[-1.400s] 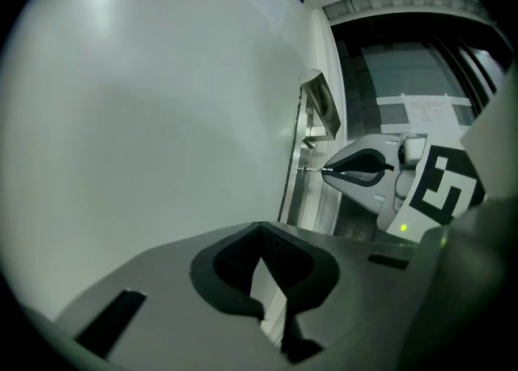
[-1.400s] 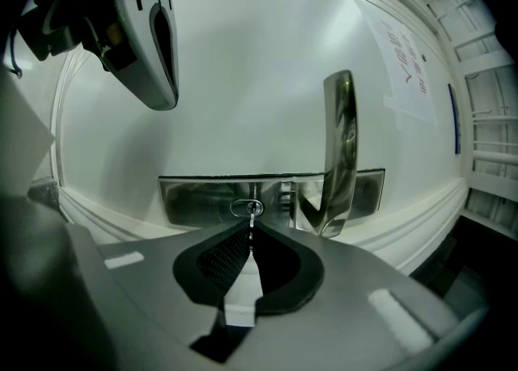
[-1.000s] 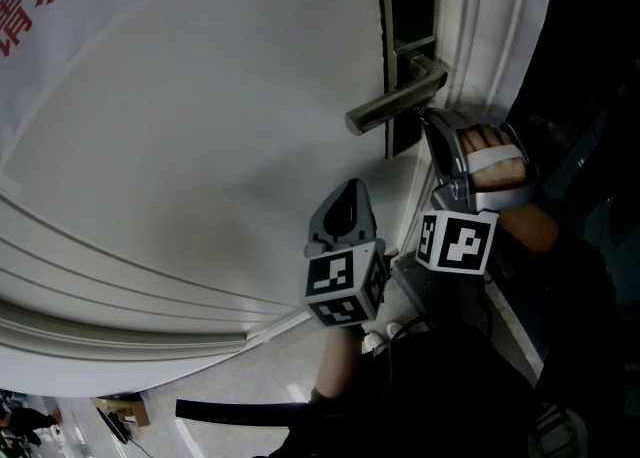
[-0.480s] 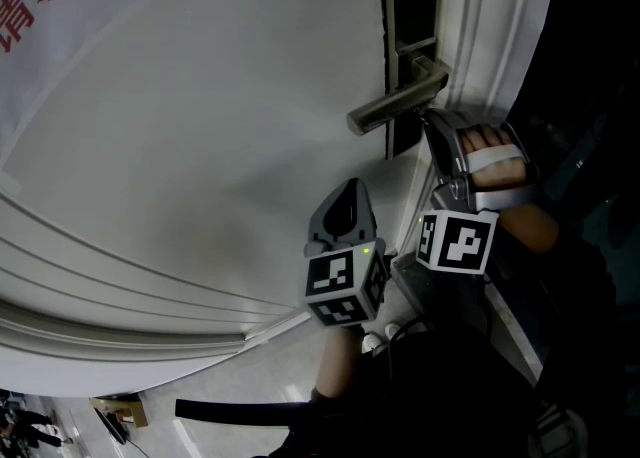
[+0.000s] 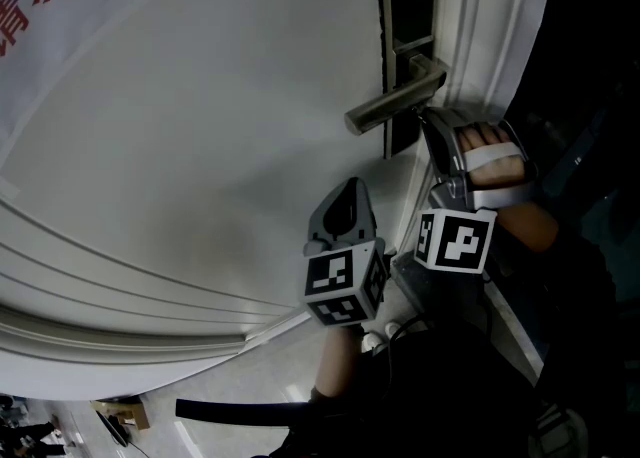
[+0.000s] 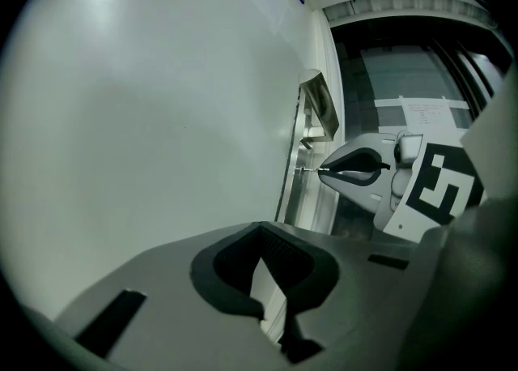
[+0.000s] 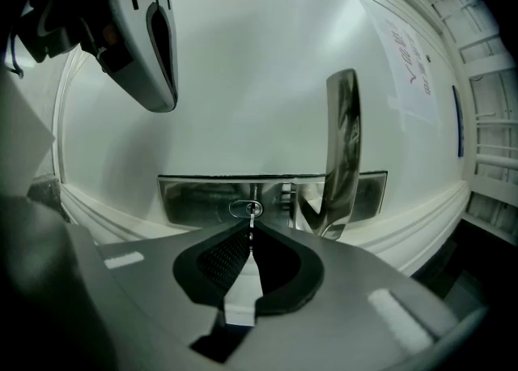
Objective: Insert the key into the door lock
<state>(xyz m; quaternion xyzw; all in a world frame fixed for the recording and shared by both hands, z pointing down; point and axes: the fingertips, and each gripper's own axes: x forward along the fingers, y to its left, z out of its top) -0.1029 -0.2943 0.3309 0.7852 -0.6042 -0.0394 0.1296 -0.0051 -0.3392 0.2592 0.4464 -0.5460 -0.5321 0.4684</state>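
Straight ahead of both grippers stands a white door (image 5: 200, 126), which fills most of the head view. Directly before the right gripper's tips sits a long metal lock plate (image 7: 202, 199), fixed close to the door's edge. A metal lever handle (image 7: 344, 142) springs from the plate just to one side of those tips. In the head view it crosses above the right gripper.

The right gripper (image 7: 251, 230) is held in a hand (image 5: 495, 161) with a pale strap across it, and it points squarely at the plate. The left gripper (image 6: 261, 228) hangs beside the right one, on the side away from the door's edge and a little further back from the lock, facing bare door panel. Its jaws are closed on each other with nothing between them. Each gripper carries a marker cube (image 5: 457, 241) at its rear, nearer the person than the jaws.

The right gripper's jaws are pinched together on a slim key (image 7: 252, 219), whose shaft sticks out forward of the tips. The key's tip meets the small oval keyhole (image 7: 245, 209) in the plate, immediately ahead of the jaws. How deep it sits cannot be told.
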